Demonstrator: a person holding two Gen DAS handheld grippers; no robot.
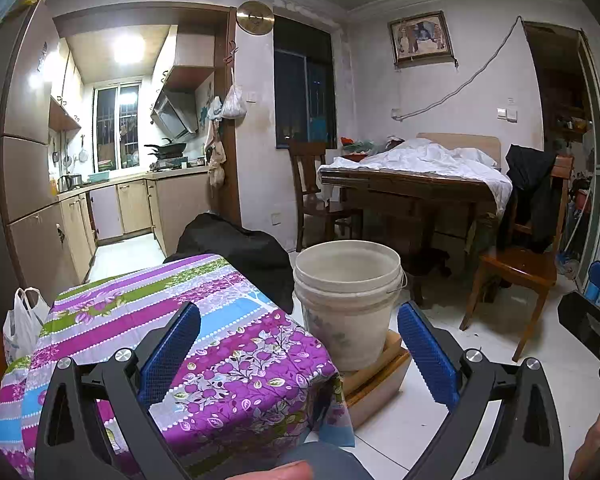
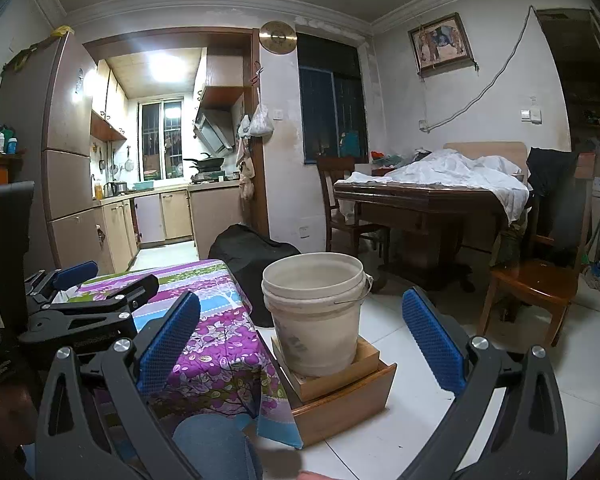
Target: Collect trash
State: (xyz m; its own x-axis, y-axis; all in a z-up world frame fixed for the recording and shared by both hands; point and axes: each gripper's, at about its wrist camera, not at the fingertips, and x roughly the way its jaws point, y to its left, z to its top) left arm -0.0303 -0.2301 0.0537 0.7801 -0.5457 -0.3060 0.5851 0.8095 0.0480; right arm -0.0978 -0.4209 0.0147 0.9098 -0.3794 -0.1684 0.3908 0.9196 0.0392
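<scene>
A cream plastic bucket (image 1: 347,304) stands on a wooden box (image 1: 380,376) on the white floor, just right of a low table with a purple floral cloth (image 1: 172,320). It also shows in the right wrist view (image 2: 315,312), on the box (image 2: 340,396). My left gripper (image 1: 298,344) is open and empty, held above the table's near right corner. My right gripper (image 2: 300,336) is open and empty, facing the bucket. The left gripper shows at the left of the right wrist view (image 2: 76,292). No loose trash shows on the cloth.
A white plastic bag (image 1: 22,324) sits left of the table. A black bag (image 1: 240,248) lies on the floor behind it. A dark wooden table with a white sheet (image 1: 420,176) and wooden chairs (image 1: 520,264) stand at the right. The kitchen opens at the back left.
</scene>
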